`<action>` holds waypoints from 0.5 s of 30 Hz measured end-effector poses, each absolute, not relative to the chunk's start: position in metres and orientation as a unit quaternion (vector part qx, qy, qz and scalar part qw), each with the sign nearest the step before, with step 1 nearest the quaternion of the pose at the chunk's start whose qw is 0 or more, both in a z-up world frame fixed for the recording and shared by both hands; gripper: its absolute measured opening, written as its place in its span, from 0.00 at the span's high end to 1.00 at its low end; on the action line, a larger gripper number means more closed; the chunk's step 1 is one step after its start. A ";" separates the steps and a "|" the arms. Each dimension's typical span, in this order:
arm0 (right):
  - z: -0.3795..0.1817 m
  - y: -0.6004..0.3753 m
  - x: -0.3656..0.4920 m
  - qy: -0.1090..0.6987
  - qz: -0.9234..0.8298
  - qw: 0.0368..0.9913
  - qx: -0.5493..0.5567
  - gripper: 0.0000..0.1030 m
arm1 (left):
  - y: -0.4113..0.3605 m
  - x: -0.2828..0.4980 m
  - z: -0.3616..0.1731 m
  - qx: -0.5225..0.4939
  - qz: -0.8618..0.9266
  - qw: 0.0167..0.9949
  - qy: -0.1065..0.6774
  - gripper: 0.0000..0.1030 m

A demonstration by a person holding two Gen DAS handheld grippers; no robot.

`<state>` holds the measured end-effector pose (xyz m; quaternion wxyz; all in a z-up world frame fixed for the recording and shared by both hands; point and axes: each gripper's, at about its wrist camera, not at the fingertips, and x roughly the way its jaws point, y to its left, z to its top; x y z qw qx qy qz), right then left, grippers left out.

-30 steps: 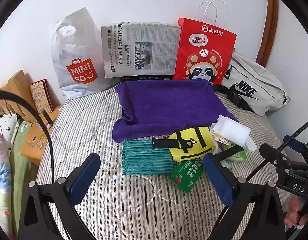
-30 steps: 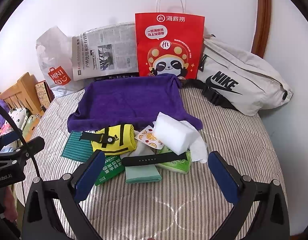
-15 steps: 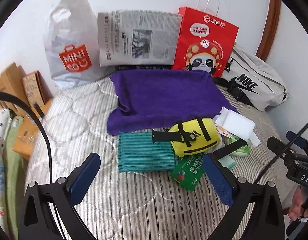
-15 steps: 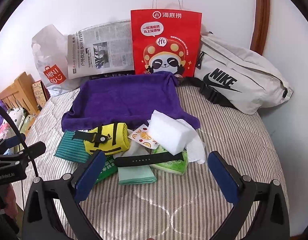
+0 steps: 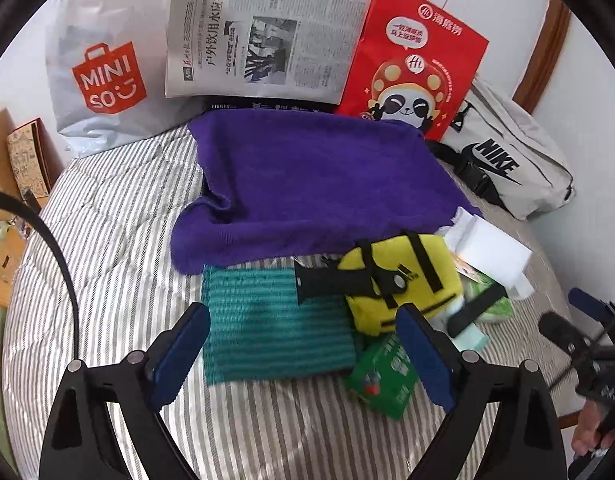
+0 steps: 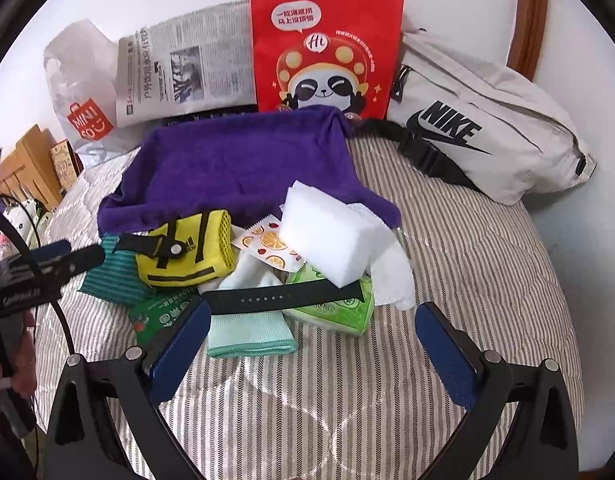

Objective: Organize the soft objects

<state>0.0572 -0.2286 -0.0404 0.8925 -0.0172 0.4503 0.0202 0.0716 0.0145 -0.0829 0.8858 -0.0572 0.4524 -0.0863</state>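
A pile of soft items lies on the striped mattress [image 5: 107, 240] in front of a purple towel [image 5: 315, 184]. My left gripper [image 5: 303, 344] hangs over the teal striped cloth [image 5: 267, 328]. Its jaws are closing, the cloth lies between them and the pads do not press on it. Right of it are a yellow pouch [image 5: 407, 280] and a dark green packet [image 5: 383, 376]. My right gripper [image 6: 313, 344] stands open just short of a mint cloth [image 6: 247, 328], a black strap [image 6: 283, 298], a green tissue pack [image 6: 339, 308] and a white sponge block [image 6: 327, 232].
Against the wall stand a Miniso plastic bag [image 5: 99, 80], a newspaper [image 5: 263, 40], a red paper bag [image 5: 411, 64] and a white Nike bag [image 5: 507, 160]. Wooden furniture [image 6: 27, 160] borders the bed on the left. A person's hand [image 6: 15, 364] holds the left gripper.
Both grippers have sunk and moved in toward the pile, which looks larger. The left gripper's fingers stand slightly closer together and now flank the teal cloth.
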 end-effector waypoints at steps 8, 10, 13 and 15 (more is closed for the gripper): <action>-0.054 -0.233 0.071 0.468 0.012 0.884 -0.019 0.02 | 0.011 0.102 -0.107 -0.077 -0.108 0.869 0.477 0.30; -0.058 -0.235 0.075 0.473 0.009 0.881 -0.020 0.02 | 0.011 0.107 -0.108 -0.094 -0.124 0.866 0.475 0.30; -0.065 -0.238 0.081 0.479 0.003 0.877 -0.020 0.02 | 0.011 0.114 -0.111 -0.115 -0.135 0.860 0.479 0.31; -0.069 -0.239 0.084 0.483 0.002 0.875 -0.017 0.02 | 0.009 0.117 -0.112 -0.121 -0.145 0.857 0.480 0.37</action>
